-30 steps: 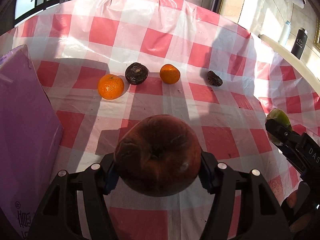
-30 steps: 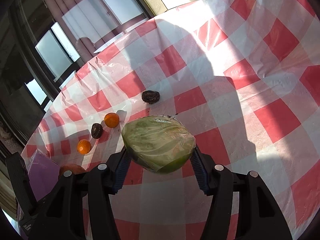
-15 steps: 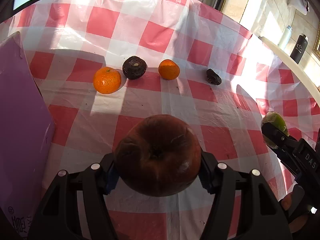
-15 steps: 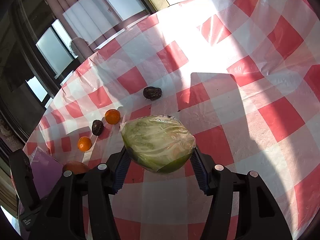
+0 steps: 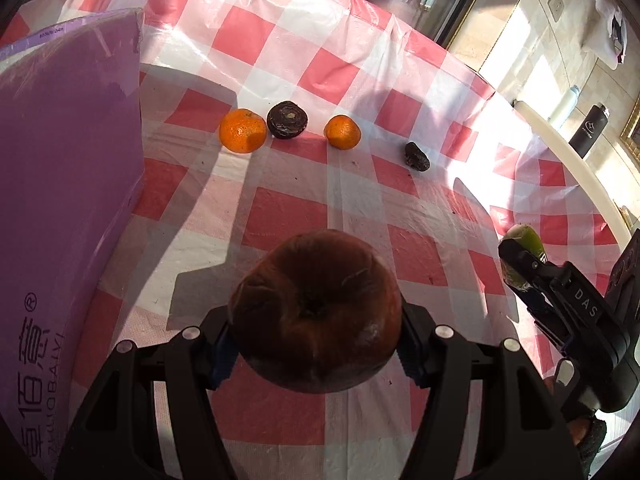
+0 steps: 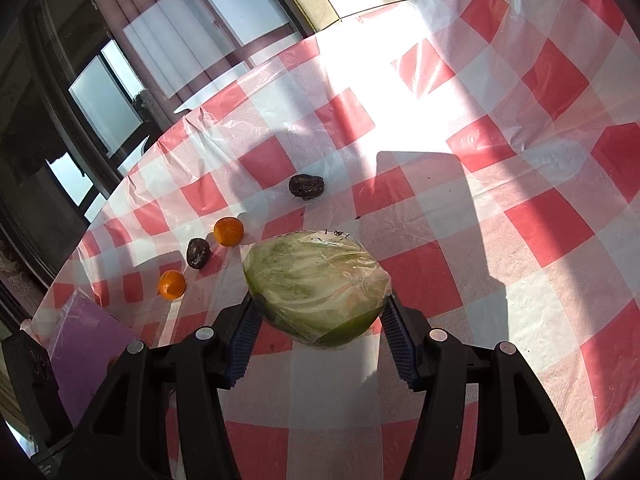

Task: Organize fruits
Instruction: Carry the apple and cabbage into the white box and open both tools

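Sunlight fell in bars across the red-and-white checked tabletop (image 5: 280,216) as we looked along the left claw (image 5: 316,344). Its jaws were pinching a large dark reddish-brown fruit (image 5: 316,312), held clear above the cloth in the near centre. Farther off, four small fruits lay in a loose row: an orange (image 5: 243,131) at the left, a dark round fruit (image 5: 287,120) just beside it, a smaller orange (image 5: 342,132) a little to the right, and a small dark wrinkled fruit (image 5: 417,156) set apart at the right end. A purple box (image 5: 68,208) filled the left side of this view. At the right edge we saw the right claw (image 5: 520,260) from the side, its fingers closed on a green fruit (image 5: 526,236). Two bottles (image 5: 590,130) stood beyond the tabletop at the far right.

From the right wrist, we saw the right claw (image 6: 318,316) pinching the green fruit (image 6: 316,288), which was wrapped in clear film and held above the cloth. Beyond it, to the left, lay the same row: the wrinkled dark fruit (image 6: 307,187) nearest the centre, then the smaller orange (image 6: 228,231), the dark round fruit (image 6: 198,253) and the other orange (image 6: 172,284). The purple box (image 6: 88,340) sat at the near left, and windows (image 6: 104,96) rose behind the tabletop's far edge.
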`<move>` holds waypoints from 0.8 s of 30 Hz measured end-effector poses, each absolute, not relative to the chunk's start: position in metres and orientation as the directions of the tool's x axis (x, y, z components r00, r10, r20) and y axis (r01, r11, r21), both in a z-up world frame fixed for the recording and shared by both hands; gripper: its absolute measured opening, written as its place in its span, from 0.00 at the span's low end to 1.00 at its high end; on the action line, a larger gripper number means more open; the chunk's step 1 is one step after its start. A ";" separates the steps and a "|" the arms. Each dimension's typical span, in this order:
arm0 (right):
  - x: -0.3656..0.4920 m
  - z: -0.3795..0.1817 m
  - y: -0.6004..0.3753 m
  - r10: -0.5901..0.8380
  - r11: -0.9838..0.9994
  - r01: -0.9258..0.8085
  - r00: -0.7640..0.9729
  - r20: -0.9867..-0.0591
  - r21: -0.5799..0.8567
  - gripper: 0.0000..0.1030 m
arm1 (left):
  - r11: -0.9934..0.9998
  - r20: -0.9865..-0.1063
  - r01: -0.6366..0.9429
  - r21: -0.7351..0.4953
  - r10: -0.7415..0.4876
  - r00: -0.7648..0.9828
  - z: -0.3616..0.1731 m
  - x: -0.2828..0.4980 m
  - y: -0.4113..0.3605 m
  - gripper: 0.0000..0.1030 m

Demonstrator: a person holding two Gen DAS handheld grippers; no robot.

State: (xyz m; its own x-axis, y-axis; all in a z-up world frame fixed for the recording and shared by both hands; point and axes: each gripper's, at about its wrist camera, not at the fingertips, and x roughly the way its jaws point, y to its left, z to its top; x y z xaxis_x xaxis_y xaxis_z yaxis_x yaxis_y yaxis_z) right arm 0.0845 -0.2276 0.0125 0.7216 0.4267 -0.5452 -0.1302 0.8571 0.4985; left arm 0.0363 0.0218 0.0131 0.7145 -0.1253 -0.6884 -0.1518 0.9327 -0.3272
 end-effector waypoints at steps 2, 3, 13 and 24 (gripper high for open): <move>0.059 0.014 -0.224 0.454 0.833 -0.143 0.730 -0.511 0.535 0.55 | 0.953 -0.668 -0.109 -0.283 -0.114 0.735 0.019 0.001 0.013 0.62; 0.044 0.016 -0.220 0.461 0.824 -0.150 0.738 -0.493 0.546 0.55 | 0.959 -0.655 -0.088 -0.270 -0.116 0.747 0.022 -0.017 0.010 0.62; -0.043 0.071 -0.147 0.590 0.770 -0.368 0.723 -0.360 0.522 0.55 | 0.949 -0.401 0.039 -0.313 -0.170 0.900 0.113 -0.161 0.044 0.62; -0.078 0.142 -0.014 0.729 0.685 -0.638 0.590 -0.348 0.352 0.55 | 0.951 -0.387 -0.194 -0.242 0.089 0.918 0.168 -0.190 0.152 0.62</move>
